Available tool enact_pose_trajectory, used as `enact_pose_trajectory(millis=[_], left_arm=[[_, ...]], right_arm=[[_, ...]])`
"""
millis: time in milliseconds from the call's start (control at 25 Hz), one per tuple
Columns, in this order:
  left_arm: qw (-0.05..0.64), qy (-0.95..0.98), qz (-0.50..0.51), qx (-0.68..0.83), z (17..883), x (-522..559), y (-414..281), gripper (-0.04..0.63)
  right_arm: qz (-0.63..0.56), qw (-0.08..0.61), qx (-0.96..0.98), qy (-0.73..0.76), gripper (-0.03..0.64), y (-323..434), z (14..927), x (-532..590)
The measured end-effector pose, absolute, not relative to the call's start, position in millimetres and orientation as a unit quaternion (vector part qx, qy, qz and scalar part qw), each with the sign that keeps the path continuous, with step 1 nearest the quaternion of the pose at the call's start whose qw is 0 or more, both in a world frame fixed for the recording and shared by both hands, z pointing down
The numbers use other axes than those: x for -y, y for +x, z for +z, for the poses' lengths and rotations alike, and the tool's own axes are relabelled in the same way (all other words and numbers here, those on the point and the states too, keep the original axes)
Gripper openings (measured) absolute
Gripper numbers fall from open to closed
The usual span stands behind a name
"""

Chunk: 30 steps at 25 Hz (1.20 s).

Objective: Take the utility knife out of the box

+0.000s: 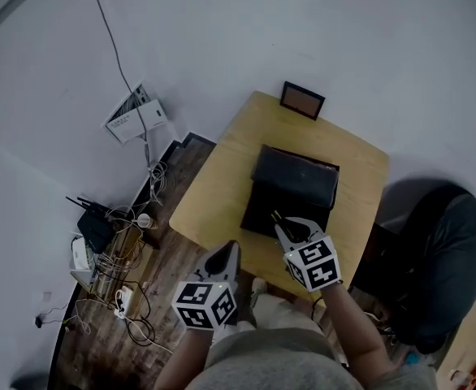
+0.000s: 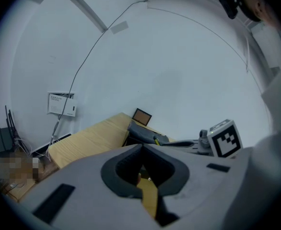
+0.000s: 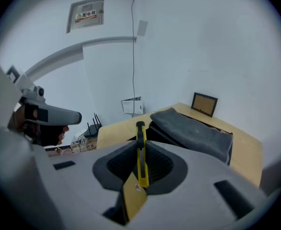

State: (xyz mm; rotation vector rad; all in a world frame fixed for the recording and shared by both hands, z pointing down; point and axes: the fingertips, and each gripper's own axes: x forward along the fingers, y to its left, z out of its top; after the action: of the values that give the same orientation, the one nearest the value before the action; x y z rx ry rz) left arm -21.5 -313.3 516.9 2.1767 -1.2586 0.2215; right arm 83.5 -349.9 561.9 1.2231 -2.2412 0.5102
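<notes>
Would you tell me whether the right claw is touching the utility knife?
Touching: the right gripper view shows the right claw clamped on the yellow utility knife.

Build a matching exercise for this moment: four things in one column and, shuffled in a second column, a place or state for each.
Things:
1. yellow utility knife
2. black box
3. small brown-framed picture
4. left tongs

Places or states:
A. shut, with nothing between them
B. standing at the far edge of the light wooden table
C. clamped in the right tongs
D. on the table, in front of the picture

Pairs: 1-C, 2-D, 3-B, 4-A
</notes>
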Motion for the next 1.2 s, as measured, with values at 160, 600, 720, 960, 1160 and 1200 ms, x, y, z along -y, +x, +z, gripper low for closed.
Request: enact_pose_trajectory(millis=[160,600,720,960,1160,1200], left_arm=[[0.305,0.830,0.089,0.459,518,288,-24,0.005],[0.292,0.845,0.073,0.442,499,208,-51,0.003],[0.288,0.847,0.068,0.441,493,187,-57,0.005],[0.281,0.854,0.061,0.434,484,147,-69,0.005],[0.273,0.860,0.058,0.427,477,120,-80,0.005],[0.272,0.861,0.057,0.426,476,115,-82,0.003]], right_arm=[[0.186,0.234,0.824,0.482,0.041,79,542,323],[0.170,0.167,0.822,0.518,0.041,46,496,225],[0.168,0.150,0.823,0.522,0.041,38,484,200],[0.152,0.132,0.823,0.532,0.041,21,464,155],[0.143,0.114,0.818,0.546,0.041,10,453,124],[0.141,0.110,0.817,0.548,0.041,7,451,118]])
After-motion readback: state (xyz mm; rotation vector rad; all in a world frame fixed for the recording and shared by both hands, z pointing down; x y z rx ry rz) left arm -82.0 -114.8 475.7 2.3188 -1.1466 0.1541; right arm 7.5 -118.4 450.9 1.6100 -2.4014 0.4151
